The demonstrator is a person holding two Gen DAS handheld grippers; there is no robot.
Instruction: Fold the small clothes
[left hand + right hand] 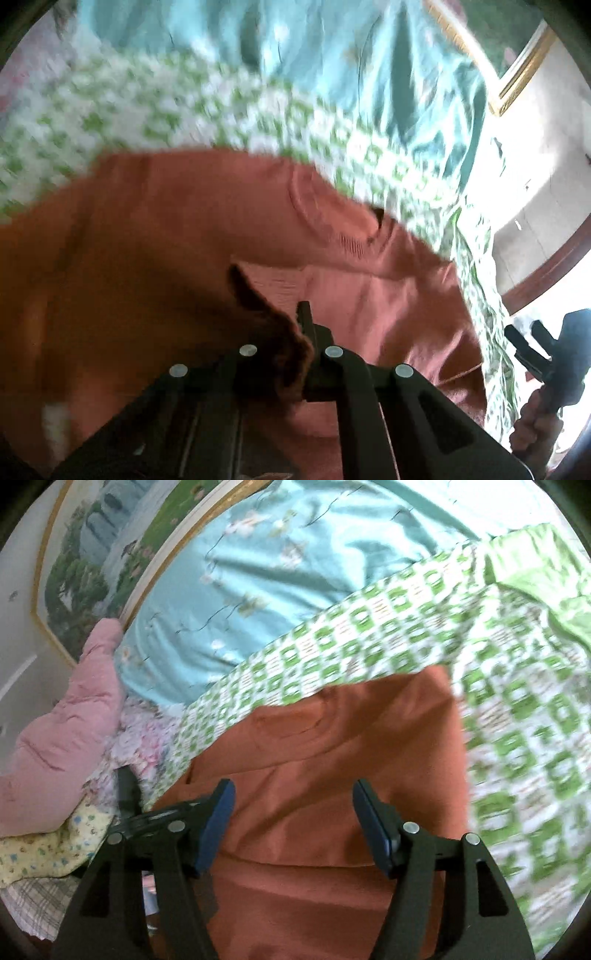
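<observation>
Rust shirt point(317, 775) lies on the green-check bedsheet point(517, 720), collar at 12 o'clock. My left hand-held gripper point(306, 332) pinches a shirt edge; right hand-held gripper point(291, 812) hangs released above. I'd carry the fold across low, edges aligned, avoiding bunching.

Green-and-white checked bedsheet point(155, 110) smeared by motion blur in the left wrist view, rust-orange knit garment point(147, 229) cut off at the left edge, its pinched fold hiding the left gripper point(301, 332) fingertips, gold-framed landscape painting point(92, 554) cropped by the lens rim
</observation>
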